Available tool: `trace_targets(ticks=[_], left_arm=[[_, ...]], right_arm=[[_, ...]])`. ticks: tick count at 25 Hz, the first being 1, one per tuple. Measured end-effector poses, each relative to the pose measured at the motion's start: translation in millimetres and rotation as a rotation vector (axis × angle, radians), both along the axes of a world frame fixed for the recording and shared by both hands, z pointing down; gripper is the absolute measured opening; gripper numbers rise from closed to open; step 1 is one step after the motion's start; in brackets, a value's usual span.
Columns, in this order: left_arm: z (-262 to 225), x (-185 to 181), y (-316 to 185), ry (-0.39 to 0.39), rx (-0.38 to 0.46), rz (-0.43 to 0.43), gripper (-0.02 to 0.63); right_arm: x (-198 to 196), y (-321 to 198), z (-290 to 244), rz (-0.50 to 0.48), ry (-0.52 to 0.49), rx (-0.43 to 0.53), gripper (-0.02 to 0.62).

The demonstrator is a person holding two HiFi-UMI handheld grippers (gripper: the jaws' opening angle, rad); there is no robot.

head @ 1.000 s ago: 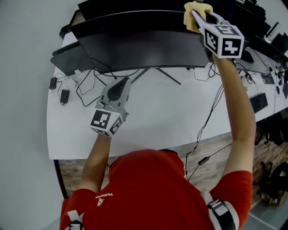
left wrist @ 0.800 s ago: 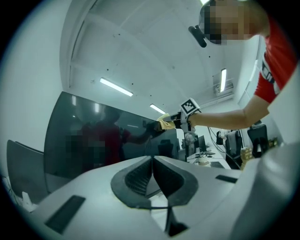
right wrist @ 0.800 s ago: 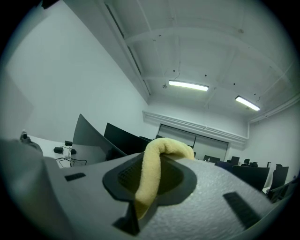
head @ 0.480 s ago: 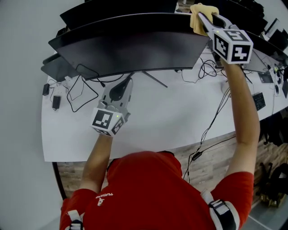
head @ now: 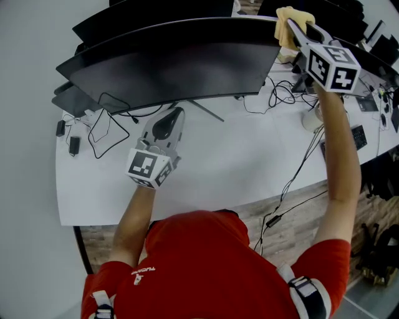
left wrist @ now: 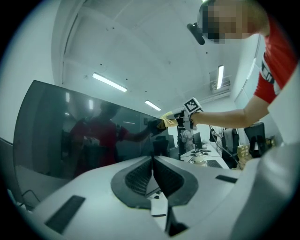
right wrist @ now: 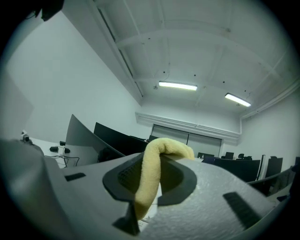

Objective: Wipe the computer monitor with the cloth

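While the right gripper's [head: 292, 26] jaws pinch the yellow cloth [head: 299, 14] at the monitor's [head: 168, 59] right edge, the left gripper [head: 176, 114] hovers over the worktop [head: 249, 156], jaws pressed together.

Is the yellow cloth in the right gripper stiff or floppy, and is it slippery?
Probably floppy: the cloth bends over and droops in the right gripper. Its fuzzy nap suggests it is light and unlikely to slip out.
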State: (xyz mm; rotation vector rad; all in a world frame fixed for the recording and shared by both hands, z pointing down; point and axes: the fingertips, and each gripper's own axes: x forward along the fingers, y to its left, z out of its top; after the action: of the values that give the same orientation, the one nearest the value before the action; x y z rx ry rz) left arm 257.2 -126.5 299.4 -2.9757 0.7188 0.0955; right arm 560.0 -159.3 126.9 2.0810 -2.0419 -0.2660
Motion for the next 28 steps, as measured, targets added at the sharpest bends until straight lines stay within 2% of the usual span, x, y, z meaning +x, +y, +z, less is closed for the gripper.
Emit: trace_targets(ticks=[5,13,23,28], left_arm=[[7,9,4,-0.017,-0.007,0.012,0.015],[13,10,6,-0.037,-0.013,0.014,0.015],[21,6,6,-0.05,-0.025,0.011,0.015],[25,7,7,-0.056,-0.032,0.007,0.015]], right_arm=[[27,10,6,0.005,-0.164,0.059,0.064],[35,17,11,0.017,-0.193,0.069,0.064],[35,18,28,-0.007,-0.336,0.095,0.064],[34,15,54,-0.014,-0.377,0.058,0.064]])
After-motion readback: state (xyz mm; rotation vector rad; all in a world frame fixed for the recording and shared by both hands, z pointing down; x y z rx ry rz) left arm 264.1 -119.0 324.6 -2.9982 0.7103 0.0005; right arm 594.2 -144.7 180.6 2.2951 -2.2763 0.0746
